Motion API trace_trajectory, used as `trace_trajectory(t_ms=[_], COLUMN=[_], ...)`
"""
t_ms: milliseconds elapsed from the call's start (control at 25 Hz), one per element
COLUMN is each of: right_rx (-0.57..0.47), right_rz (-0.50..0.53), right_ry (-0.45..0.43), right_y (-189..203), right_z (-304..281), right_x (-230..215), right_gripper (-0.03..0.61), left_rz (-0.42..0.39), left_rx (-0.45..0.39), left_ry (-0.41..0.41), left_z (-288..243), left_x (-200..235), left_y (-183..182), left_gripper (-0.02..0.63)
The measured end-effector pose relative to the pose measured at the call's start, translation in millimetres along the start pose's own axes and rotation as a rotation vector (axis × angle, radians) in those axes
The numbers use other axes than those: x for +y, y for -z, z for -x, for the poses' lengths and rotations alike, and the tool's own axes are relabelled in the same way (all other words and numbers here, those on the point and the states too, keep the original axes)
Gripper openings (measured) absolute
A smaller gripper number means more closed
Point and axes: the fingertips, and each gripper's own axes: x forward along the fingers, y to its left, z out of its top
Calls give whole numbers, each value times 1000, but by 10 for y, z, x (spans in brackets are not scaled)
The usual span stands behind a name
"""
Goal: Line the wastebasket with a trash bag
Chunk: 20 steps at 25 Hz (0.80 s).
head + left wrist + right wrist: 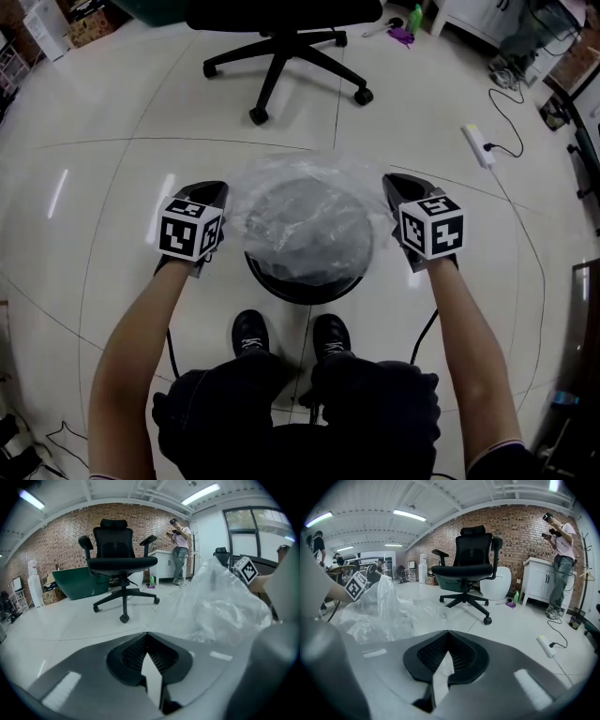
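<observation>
A round black wastebasket [302,285] stands on the floor just ahead of my feet. A clear trash bag [302,217] is spread over its mouth and stretched between both grippers. My left gripper [214,191] is at the bag's left edge and my right gripper [397,186] at its right edge. In the left gripper view the left gripper [147,637] is shut with a pale strip of film pinched between the jaws, and the bag [219,605] billows to the right. In the right gripper view the right gripper [446,636] is likewise shut on film, and the bag [380,612] lies to the left.
A black office chair [281,49] stands on the tiled floor beyond the basket. A white power strip [477,145] with its cable lies at the right. A person [560,550] stands by a white cabinet [538,583] along the brick wall. My shoes [251,334] are just behind the basket.
</observation>
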Motion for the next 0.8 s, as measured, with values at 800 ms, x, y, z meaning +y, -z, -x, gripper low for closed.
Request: trace_trajectory(t_ms=[800], right_rx=[105], right_rz=[-91], right_ry=[-13], right_y=[801], right_z=[42], right_x=[16], right_gripper=[2], left_rz=[10], left_rx=[134], left_ry=[-6], left_z=[47], left_x=[-40], left_y=[766], left_gripper=[12])
